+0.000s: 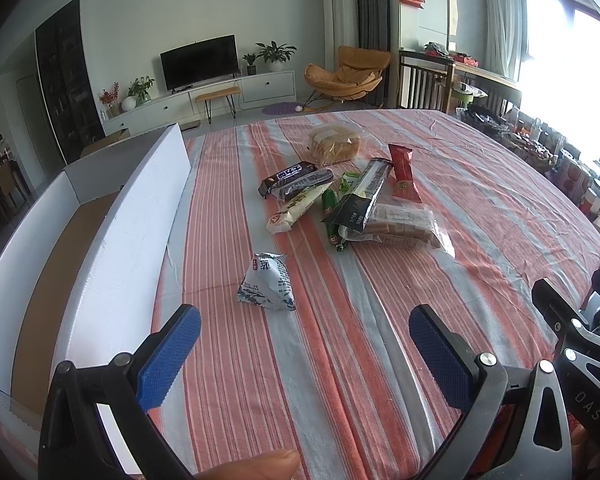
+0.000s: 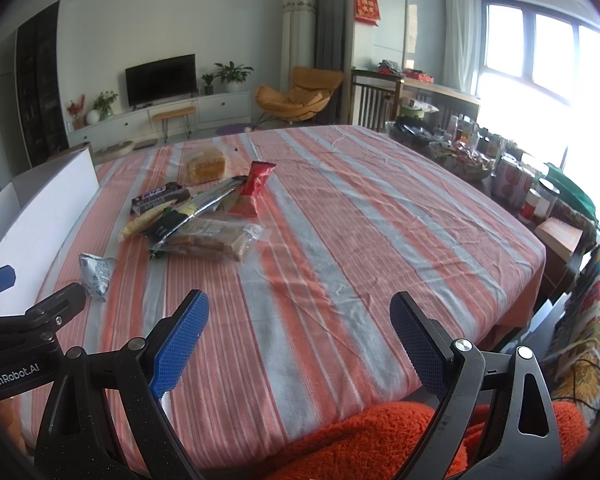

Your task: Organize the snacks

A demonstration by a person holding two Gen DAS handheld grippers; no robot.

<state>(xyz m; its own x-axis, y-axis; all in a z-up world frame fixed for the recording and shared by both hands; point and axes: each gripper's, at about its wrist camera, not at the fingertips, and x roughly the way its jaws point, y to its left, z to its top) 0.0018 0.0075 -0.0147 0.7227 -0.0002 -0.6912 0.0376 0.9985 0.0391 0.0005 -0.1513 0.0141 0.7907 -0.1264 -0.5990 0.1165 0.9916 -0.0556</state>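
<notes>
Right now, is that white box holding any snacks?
Empty as far as shown: the white box shows only bare brown floor; its near end is hidden.

You've got 1 white box [image 1: 112,232], 2 bread bags [image 1: 334,146], 1 red pkt [image 1: 403,172], 1 white-blue pkt [image 1: 269,282], approx. 6 long wrapped snacks piled [image 1: 300,184] on 1 striped cloth [image 1: 480,208].

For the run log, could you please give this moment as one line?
left gripper open, empty | right gripper open, empty | white pouch nearest | snack pile untouched | box left
</notes>
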